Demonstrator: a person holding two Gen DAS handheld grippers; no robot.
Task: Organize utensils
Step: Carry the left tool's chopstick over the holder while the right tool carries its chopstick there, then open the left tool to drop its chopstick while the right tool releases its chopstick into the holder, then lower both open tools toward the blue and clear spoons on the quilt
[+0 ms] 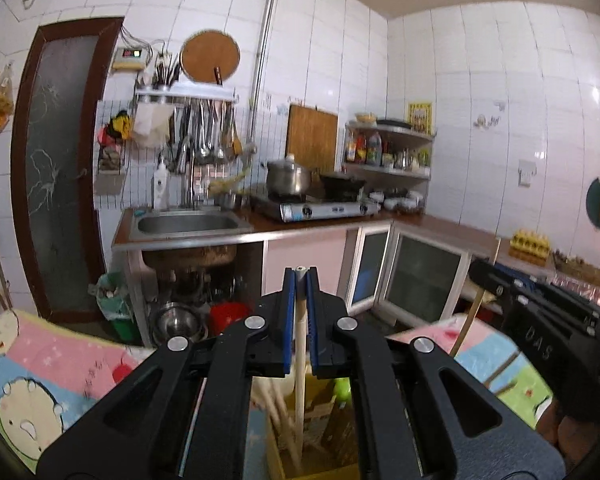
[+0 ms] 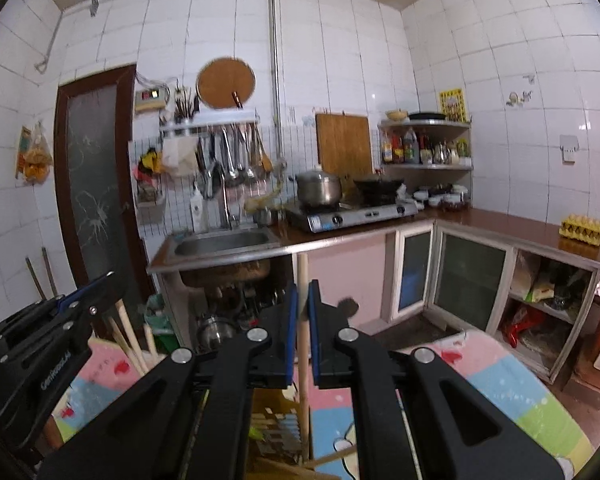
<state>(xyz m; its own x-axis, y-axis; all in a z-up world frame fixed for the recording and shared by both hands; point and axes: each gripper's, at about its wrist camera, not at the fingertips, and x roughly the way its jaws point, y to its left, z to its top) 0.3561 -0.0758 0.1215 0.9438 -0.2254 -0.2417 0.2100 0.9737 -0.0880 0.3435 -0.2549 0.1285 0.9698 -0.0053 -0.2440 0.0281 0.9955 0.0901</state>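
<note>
Left tool (image 1: pixel 299 280) clamps a pale wooden stick (image 1: pixel 300 344) upright; right tool (image 2: pixel 303 292) clamps another wooden stick (image 2: pixel 303 360). Yellow holder (image 1: pixel 320 412) at 6 o'clock below. Light, stiff, smooth; grip mid-shaft.

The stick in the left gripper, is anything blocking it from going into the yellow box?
Nothing visible blocks it. The left gripper is shut on the stick, whose lower end already reaches down into the yellow box, beside other sticks leaning there. The box's bottom is hidden.
</note>
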